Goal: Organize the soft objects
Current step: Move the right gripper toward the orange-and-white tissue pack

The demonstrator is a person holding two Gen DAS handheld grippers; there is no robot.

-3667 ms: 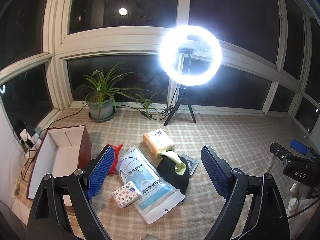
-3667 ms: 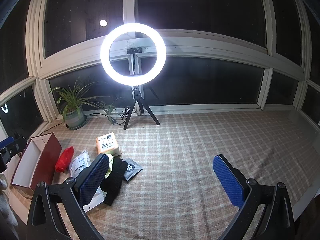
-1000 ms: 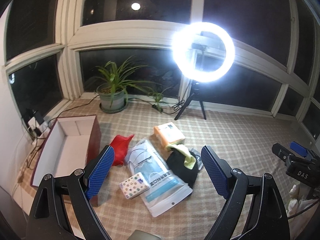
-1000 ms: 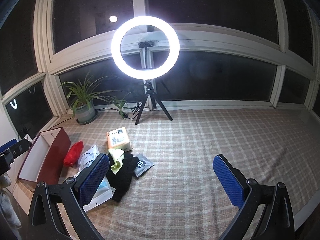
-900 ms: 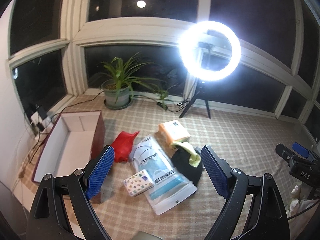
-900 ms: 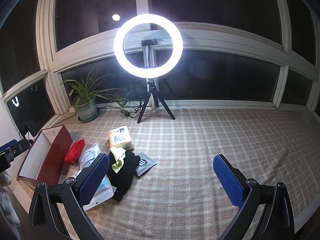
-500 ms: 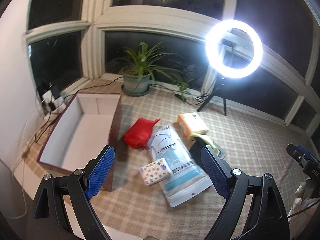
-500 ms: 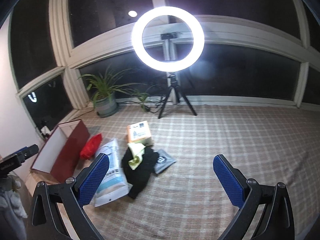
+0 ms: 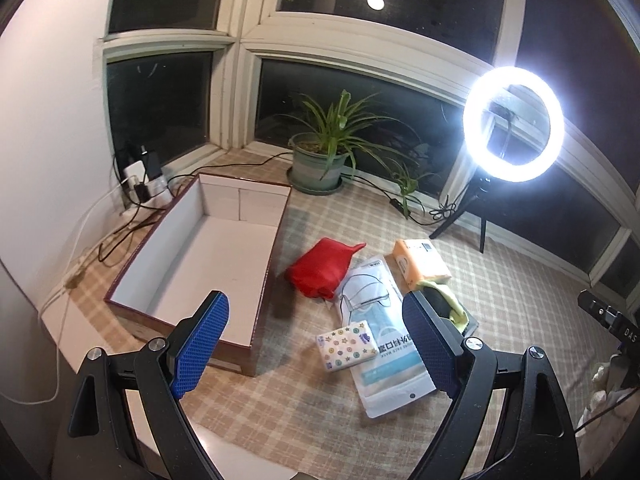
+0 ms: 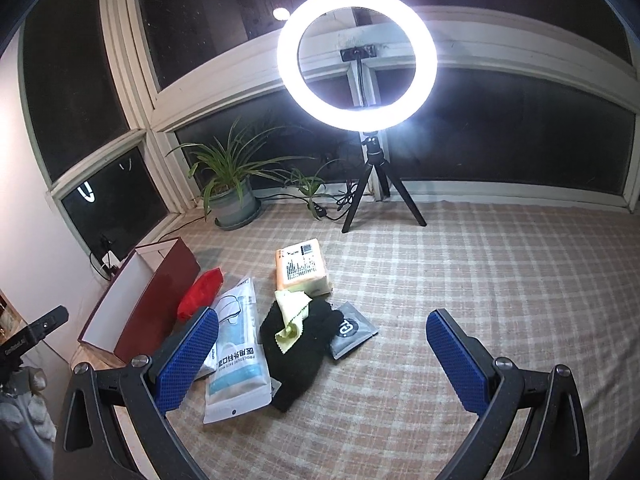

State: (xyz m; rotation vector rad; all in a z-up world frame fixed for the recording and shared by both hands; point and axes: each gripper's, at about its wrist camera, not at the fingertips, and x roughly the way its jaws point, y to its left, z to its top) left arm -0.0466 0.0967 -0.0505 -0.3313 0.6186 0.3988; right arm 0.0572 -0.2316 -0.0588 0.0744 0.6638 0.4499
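An open maroon box (image 9: pixel 208 256) with a white, empty inside sits at the left on the checked cloth; it also shows in the right wrist view (image 10: pixel 144 300). Beside it lie a red pouch (image 9: pixel 324 268), a face-mask packet (image 9: pixel 384 336), a small dotted tissue pack (image 9: pixel 346 346), an orange tissue pack (image 9: pixel 420 266), a black glove (image 10: pixel 296 352) with a yellow cloth (image 10: pixel 292 316) on it, and a grey sachet (image 10: pixel 350 332). My left gripper (image 9: pixel 316 344) is open and empty above the box's near corner and the tissue pack. My right gripper (image 10: pixel 324 364) is open and empty above the glove.
A potted plant (image 9: pixel 320 156) and a lit ring light on a tripod (image 9: pixel 512 124) stand at the back by the windows. Cables and a power strip (image 9: pixel 140 184) lie left of the box. The cloth's front edge (image 9: pixel 224 444) is near.
Both grippers have swung left and moved closer to the items. The box now fills more of the left wrist view. Nothing has been grasped.
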